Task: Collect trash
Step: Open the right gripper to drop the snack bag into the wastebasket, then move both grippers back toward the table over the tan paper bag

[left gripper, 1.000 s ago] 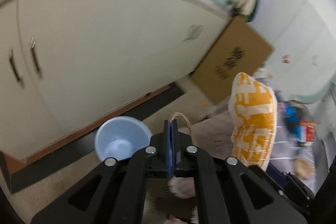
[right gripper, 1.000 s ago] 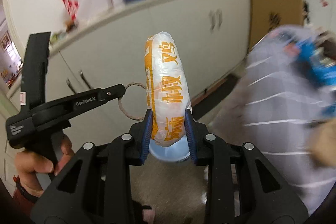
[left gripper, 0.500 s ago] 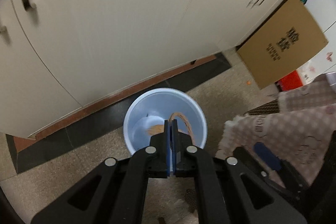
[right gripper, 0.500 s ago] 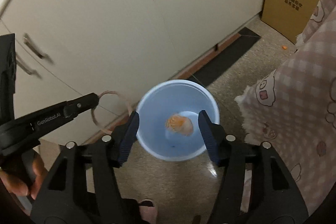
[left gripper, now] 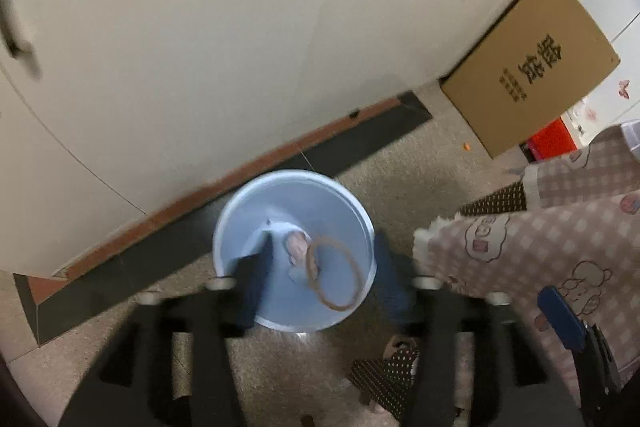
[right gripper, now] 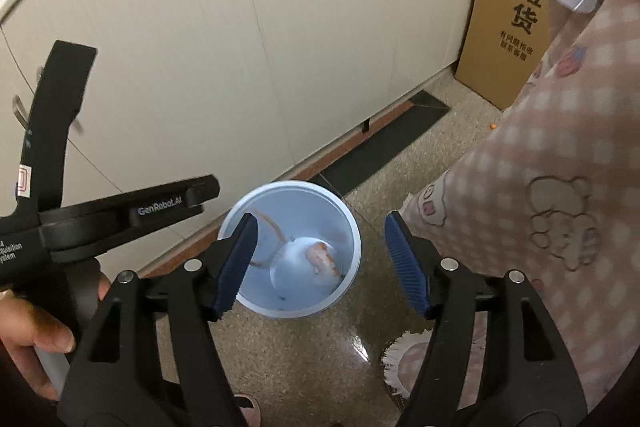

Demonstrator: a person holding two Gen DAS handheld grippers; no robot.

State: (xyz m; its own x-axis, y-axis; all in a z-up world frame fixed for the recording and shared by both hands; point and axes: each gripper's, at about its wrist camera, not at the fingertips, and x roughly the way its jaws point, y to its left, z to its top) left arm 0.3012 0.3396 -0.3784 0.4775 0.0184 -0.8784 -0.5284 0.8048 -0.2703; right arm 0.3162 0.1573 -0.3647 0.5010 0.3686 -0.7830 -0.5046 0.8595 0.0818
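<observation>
Both tongs, left [left gripper: 316,269] and right [right gripper: 320,261], are opening over the blue bin [right gripper: 352,227] at lower centre, nothing between the jaws. Orange wrapper [right gripper: 322,259] is on the bin bottom; rubber band [left gripper: 332,273] dropping in. Other trash: none visible here.

Packet [right gripper: 322,259] now in bin [right gripper: 348,227], band [left gripper: 332,273] dropping (both claws opening)

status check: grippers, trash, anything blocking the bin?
Left gripper and right gripper both opening, nothing between pads. Rubber band dropping over blue bin; orange wrapper at its bottom. Bin mouth unobstructed.
</observation>
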